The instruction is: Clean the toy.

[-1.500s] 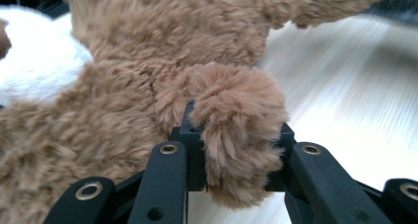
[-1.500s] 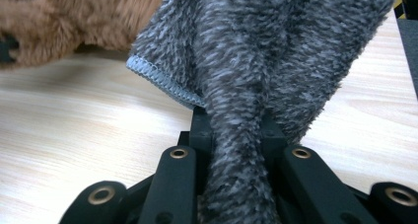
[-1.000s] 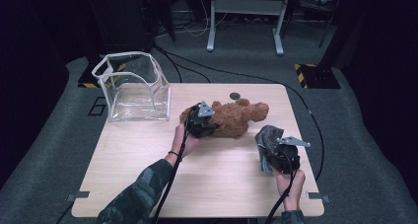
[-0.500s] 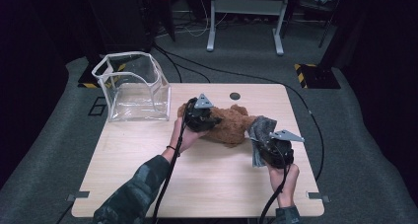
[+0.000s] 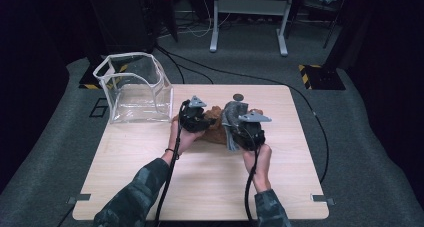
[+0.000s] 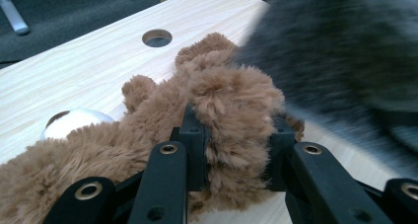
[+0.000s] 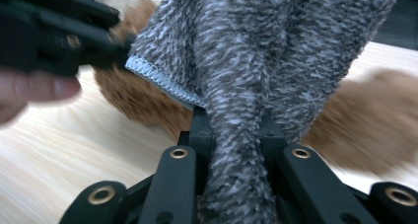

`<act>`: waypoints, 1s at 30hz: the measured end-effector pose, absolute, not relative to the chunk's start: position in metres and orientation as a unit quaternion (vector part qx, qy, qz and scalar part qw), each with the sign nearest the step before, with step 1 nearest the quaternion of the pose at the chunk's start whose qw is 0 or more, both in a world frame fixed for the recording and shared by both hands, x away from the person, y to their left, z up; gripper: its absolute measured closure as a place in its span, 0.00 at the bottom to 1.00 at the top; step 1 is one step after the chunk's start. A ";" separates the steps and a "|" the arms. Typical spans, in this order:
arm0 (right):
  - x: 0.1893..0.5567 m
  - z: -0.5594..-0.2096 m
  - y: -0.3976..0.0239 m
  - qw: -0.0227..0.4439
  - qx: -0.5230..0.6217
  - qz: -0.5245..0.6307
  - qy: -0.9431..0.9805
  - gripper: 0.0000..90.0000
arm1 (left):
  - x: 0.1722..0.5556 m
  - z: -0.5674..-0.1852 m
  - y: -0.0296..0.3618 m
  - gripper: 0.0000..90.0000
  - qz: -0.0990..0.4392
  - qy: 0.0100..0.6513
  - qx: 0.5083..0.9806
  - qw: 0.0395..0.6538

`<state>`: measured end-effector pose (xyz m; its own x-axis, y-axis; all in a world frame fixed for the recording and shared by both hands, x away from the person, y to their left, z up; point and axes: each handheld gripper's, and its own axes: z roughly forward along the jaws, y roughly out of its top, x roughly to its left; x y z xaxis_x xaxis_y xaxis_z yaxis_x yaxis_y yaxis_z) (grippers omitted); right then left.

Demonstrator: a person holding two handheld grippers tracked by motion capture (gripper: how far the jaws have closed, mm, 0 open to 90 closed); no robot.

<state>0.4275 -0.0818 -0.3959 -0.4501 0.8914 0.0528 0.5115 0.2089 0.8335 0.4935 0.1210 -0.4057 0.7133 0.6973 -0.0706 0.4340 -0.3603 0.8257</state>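
A brown teddy [image 5: 216,129] lay mid-table, just right of a clear bin [image 5: 134,89]. The left gripper [image 6: 235,150] was clamped on a tuft of its fur. The right gripper [image 7: 235,135], jaws clamped on a grey cloth [image 7: 256,51], held the cloth just above the teddy.

Left gripper [image 6: 235,155]: two black jaws clamped on tuft of brown plush teddy bear [image 6: 148,135], fur bulging up between the pads. Bear lay on pale wooden tabletop [image 6: 74,71]. White rounded patch with brown rim [image 6: 76,123] showed on bear at left; which body part, could not tell. Round hole in tabletop [image 6: 157,37] sat beyond bear. Blurred grey-and-white fuzzy cloth [image 6: 345,56] filled upper right, close over bear. Dark grey carpeted floor [image 6: 74,7] lay past table edge.
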 end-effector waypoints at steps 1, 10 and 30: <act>0.440 -0.399 -0.074 0.215 0.474 0.416 0.746 0.84 | 0.494 -0.406 0.121 0.77 0.147 0.350 0.811 0.446; 0.467 -0.420 -0.065 0.200 0.494 0.392 0.750 0.84 | 0.494 -0.406 0.123 0.77 0.141 0.352 0.811 0.446; 0.452 -0.402 -0.118 0.238 0.530 0.399 0.709 0.85 | 0.495 -0.408 0.127 0.76 0.129 0.356 0.808 0.450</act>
